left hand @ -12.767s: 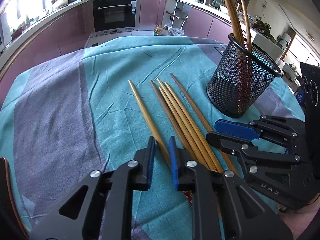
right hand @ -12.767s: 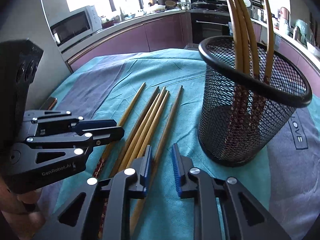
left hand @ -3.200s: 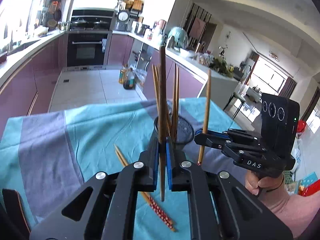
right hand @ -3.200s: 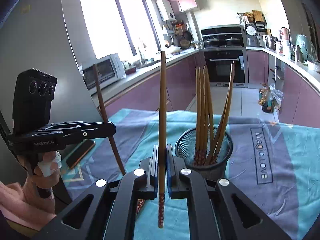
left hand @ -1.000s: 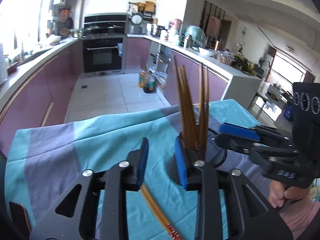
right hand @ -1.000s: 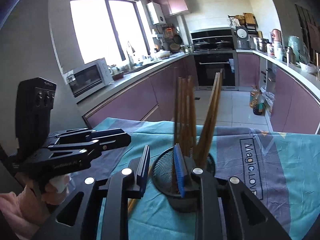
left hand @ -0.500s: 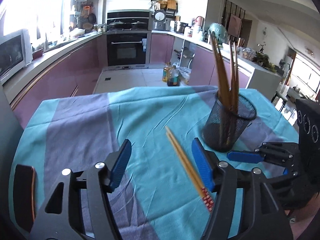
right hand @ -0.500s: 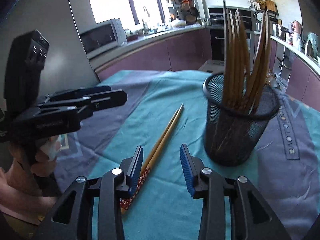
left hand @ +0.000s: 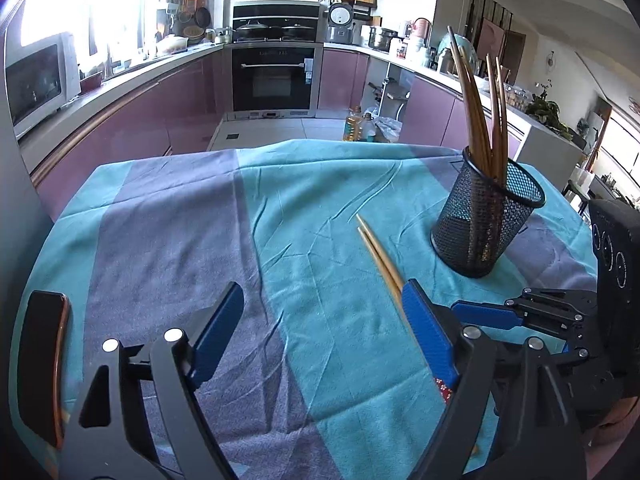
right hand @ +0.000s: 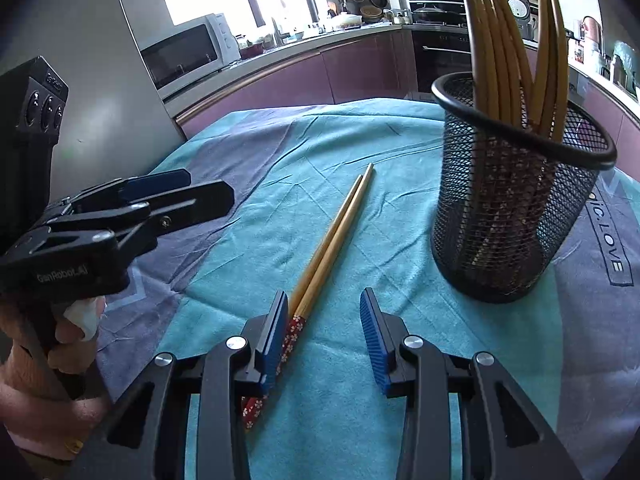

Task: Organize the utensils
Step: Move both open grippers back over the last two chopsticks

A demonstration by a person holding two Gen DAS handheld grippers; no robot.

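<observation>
1. Two wooden chopsticks with red floral handles (right hand: 328, 240) lie side by side, touching, on the teal and purple cloth (left hand: 312, 208) covering the counter. The long axis runs from the near edge toward the far edge, tips pointing away.
2. The black mesh cup (right hand: 508, 216) stands upright near them, holding more chopsticks (right hand: 504, 40).
3. Left hand-held gripper (left hand: 320, 336): jaws wide, empty, low over the cloth.
4. Right hand-held gripper (right hand: 324, 332): jaws wide, empty, left finger beside the handles.

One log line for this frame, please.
left gripper open | right gripper open | two chopsticks on cloth | rest in basket
</observation>
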